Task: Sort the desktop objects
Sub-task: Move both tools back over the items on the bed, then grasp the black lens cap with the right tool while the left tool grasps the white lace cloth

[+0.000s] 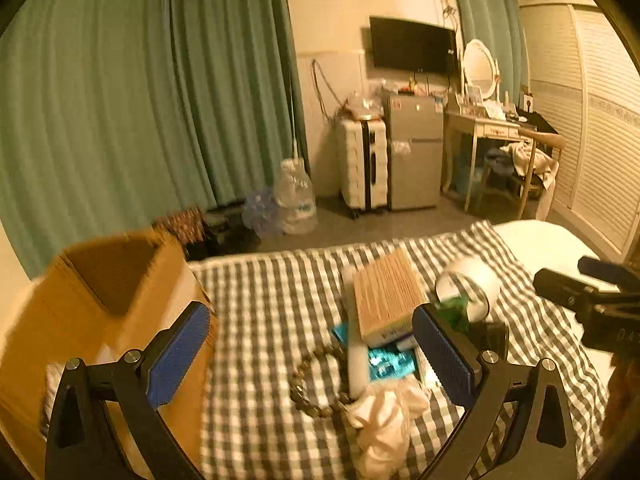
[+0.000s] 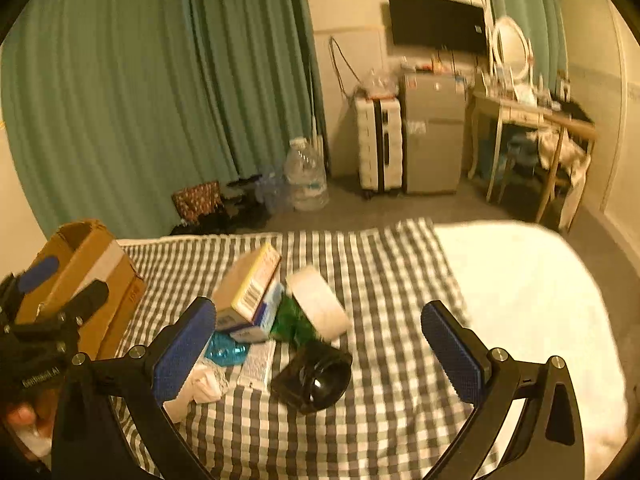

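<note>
A pile of small objects lies on a checked cloth (image 1: 272, 304) over a bed. In the left wrist view I see a tan box (image 1: 386, 296), a white roll (image 1: 472, 280) over something green, a bead bracelet (image 1: 316, 380), a white tube (image 1: 356, 352), a teal packet (image 1: 388, 362) and crumpled white tissue (image 1: 384, 416). My left gripper (image 1: 312, 356) is open and empty, just above the bracelet. In the right wrist view, my right gripper (image 2: 320, 344) is open and empty above a black round object (image 2: 316, 376), with the box (image 2: 248, 284) and roll (image 2: 320, 304) beyond.
An open cardboard box (image 1: 108, 300) stands at the left edge of the cloth, also in the right wrist view (image 2: 84, 264). White bedding (image 2: 520, 300) lies to the right. Beyond the bed are water jugs (image 1: 296, 200), a suitcase (image 1: 362, 164), a small fridge (image 1: 414, 152) and a dressing table (image 1: 492, 128).
</note>
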A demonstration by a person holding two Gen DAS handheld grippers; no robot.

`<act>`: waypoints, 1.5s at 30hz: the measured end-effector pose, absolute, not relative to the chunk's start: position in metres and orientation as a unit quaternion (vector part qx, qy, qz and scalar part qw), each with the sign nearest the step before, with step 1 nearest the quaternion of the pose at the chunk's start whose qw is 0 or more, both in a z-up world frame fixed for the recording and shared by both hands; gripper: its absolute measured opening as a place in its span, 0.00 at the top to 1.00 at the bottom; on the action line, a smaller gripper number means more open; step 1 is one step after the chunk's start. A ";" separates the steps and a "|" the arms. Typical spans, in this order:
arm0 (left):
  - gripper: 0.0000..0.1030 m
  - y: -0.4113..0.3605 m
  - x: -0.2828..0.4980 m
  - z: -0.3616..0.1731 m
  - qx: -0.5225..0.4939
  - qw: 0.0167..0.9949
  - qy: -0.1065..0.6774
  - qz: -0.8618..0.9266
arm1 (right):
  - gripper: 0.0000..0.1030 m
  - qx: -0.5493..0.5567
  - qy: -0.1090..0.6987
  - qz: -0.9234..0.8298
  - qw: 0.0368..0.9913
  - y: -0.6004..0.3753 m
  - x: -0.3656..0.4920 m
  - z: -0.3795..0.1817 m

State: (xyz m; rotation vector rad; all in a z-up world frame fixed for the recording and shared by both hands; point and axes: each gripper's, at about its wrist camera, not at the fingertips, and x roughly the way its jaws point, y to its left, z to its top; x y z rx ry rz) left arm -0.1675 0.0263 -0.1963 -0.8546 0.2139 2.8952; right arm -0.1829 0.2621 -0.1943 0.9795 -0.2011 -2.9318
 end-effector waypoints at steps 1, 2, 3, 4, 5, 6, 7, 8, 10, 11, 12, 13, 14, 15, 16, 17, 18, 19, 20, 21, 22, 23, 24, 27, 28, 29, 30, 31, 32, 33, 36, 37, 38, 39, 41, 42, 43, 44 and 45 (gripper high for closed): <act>0.00 0.027 -0.169 -0.202 -0.287 0.053 0.069 0.954 | 0.00 0.321 -0.068 -0.944 0.018 0.261 -0.184 -0.200; 0.00 0.028 -0.170 -0.210 -0.291 0.047 0.073 0.953 | 0.00 0.328 -0.070 -0.942 0.016 0.261 -0.186 -0.207; 0.00 0.029 -0.172 -0.218 -0.297 0.038 0.083 0.950 | 0.00 0.337 -0.071 -0.939 0.019 0.260 -0.187 -0.216; 0.00 0.030 -0.174 -0.224 -0.306 0.034 0.088 0.947 | 0.01 0.345 -0.070 -0.936 0.023 0.259 -0.188 -0.225; 0.00 0.031 -0.178 -0.230 -0.318 0.034 0.090 0.943 | 0.03 0.353 -0.066 -0.933 0.022 0.255 -0.190 -0.233; 0.00 0.031 -0.178 -0.234 -0.326 0.037 0.086 0.941 | 0.06 0.359 -0.063 -0.931 0.021 0.255 -0.191 -0.240; 0.00 0.032 -0.179 -0.238 -0.335 0.042 0.082 0.938 | 0.11 0.365 -0.063 -0.929 0.021 0.255 -0.192 -0.245; 0.00 0.033 -0.180 -0.242 -0.340 0.047 0.081 0.936 | 0.12 0.372 -0.064 -0.926 0.021 0.256 -0.194 -0.250; 0.00 0.038 -0.180 -0.252 -0.352 0.054 0.089 0.930 | 0.15 0.388 -0.068 -0.919 0.020 0.255 -0.199 -0.261; 0.00 0.041 -0.179 -0.260 -0.361 0.057 0.097 0.926 | 0.15 0.394 -0.070 -0.916 0.021 0.254 -0.201 -0.265; 0.00 0.045 -0.178 -0.266 -0.367 0.059 0.101 0.923 | 0.15 0.405 -0.072 -0.911 0.019 0.253 -0.203 -0.271; 0.00 0.047 -0.177 -0.271 -0.374 0.062 0.106 0.919 | 0.16 0.415 -0.074 -0.907 0.019 0.251 -0.205 -0.276; 0.00 0.050 -0.176 -0.278 -0.381 0.065 0.116 0.915 | 0.18 0.425 -0.075 -0.902 0.022 0.249 -0.207 -0.282; 0.00 0.053 -0.175 -0.283 -0.384 0.064 0.125 0.912 | 0.22 0.435 -0.071 -0.897 0.028 0.245 -0.208 -0.289; 0.00 0.053 -0.175 -0.287 -0.387 0.063 0.134 0.910 | 0.25 0.441 -0.062 -0.895 0.030 0.241 -0.209 -0.293; 0.00 0.053 -0.174 -0.290 -0.391 0.062 0.141 0.907 | 0.27 0.443 -0.056 -0.894 0.032 0.239 -0.209 -0.297; 0.02 0.052 -0.174 -0.294 -0.397 0.065 0.142 0.904 | 0.31 0.442 -0.056 -0.894 0.038 0.237 -0.208 -0.300; 0.05 0.052 -0.175 -0.296 -0.404 0.069 0.139 0.901 | 0.33 0.441 -0.060 -0.895 0.042 0.238 -0.208 -0.300; 0.17 0.052 -0.175 -0.297 -0.411 0.075 0.136 0.898 | 0.33 0.441 -0.062 -0.894 0.044 0.238 -0.208 -0.301; 0.35 0.053 -0.174 -0.299 -0.418 0.081 0.135 0.895 | 0.33 0.440 -0.063 -0.895 0.044 0.239 -0.208 -0.301; 0.45 0.054 -0.174 -0.299 -0.423 0.085 0.137 0.892 | 0.33 0.440 -0.065 -0.895 0.044 0.240 -0.207 -0.301; 0.67 0.055 -0.173 -0.301 -0.428 0.089 0.141 0.888 | 0.33 0.439 -0.067 -0.895 0.045 0.241 -0.207 -0.301; 0.74 0.057 -0.173 -0.304 -0.435 0.095 0.142 0.884 | 0.33 0.440 -0.070 -0.894 0.045 0.239 -0.207 -0.302; 0.82 0.059 -0.169 -0.304 -0.438 0.108 0.140 0.881 | 0.33 0.441 -0.068 -0.894 0.045 0.239 -0.206 -0.302; 0.84 0.059 -0.168 -0.302 -0.437 0.111 0.138 0.882 | 0.34 0.442 -0.068 -0.893 0.044 0.240 -0.206 -0.302; 0.85 0.060 -0.169 -0.300 -0.436 0.114 0.135 0.882 | 0.34 0.443 -0.069 -0.893 0.044 0.241 -0.207 -0.301; 0.85 0.059 -0.171 -0.297 -0.436 0.116 0.129 0.883 | 0.34 0.444 -0.068 -0.893 0.042 0.241 -0.208 -0.301; 0.85 0.059 -0.171 -0.294 -0.435 0.118 0.125 0.884 | 0.35 0.445 -0.067 -0.892 0.041 0.240 -0.208 -0.300; 0.86 0.058 -0.172 -0.290 -0.433 0.118 0.119 0.886 | 0.36 0.446 -0.065 -0.892 0.039 0.239 -0.208 -0.299; 0.86 0.057 -0.172 -0.288 -0.431 0.119 0.115 0.887 | 0.38 0.446 -0.063 -0.892 0.039 0.238 -0.208 -0.297; 0.86 0.055 -0.175 -0.277 -0.424 0.119 0.105 0.892 | 0.46 0.442 -0.063 -0.894 0.039 0.238 -0.208 -0.291; 0.86 0.055 -0.175 -0.274 -0.421 0.118 0.103 0.894 | 0.47 0.441 -0.064 -0.894 0.039 0.239 -0.207 -0.290; 0.86 0.054 -0.173 -0.271 -0.415 0.116 0.103 0.896 | 0.47 0.442 -0.064 -0.894 0.038 0.239 -0.209 -0.290; 0.86 0.054 -0.174 -0.269 -0.413 0.115 0.104 0.897 | 0.47 0.444 -0.064 -0.893 0.038 0.238 -0.209 -0.291; 0.86 0.054 -0.176 -0.265 -0.410 0.115 0.101 0.899 | 0.47 0.446 -0.065 -0.892 0.039 0.237 -0.210 -0.290; 0.86 0.053 -0.177 -0.263 -0.409 0.114 0.099 0.900 | 0.47 0.448 -0.069 -0.891 0.040 0.237 -0.209 -0.290; 0.86 0.052 -0.177 -0.260 -0.406 0.113 0.097 0.901 | 0.48 0.450 -0.071 -0.889 0.042 0.237 -0.209 -0.290; 0.86 0.051 -0.177 -0.257 -0.402 0.110 0.094 0.904 | 0.48 0.452 -0.073 -0.888 0.043 0.237 -0.208 -0.289; 0.86 0.049 -0.177 -0.252 -0.398 0.108 0.091 0.907 | 0.48 0.452 -0.071 -0.888 0.044 0.236 -0.205 -0.288</act>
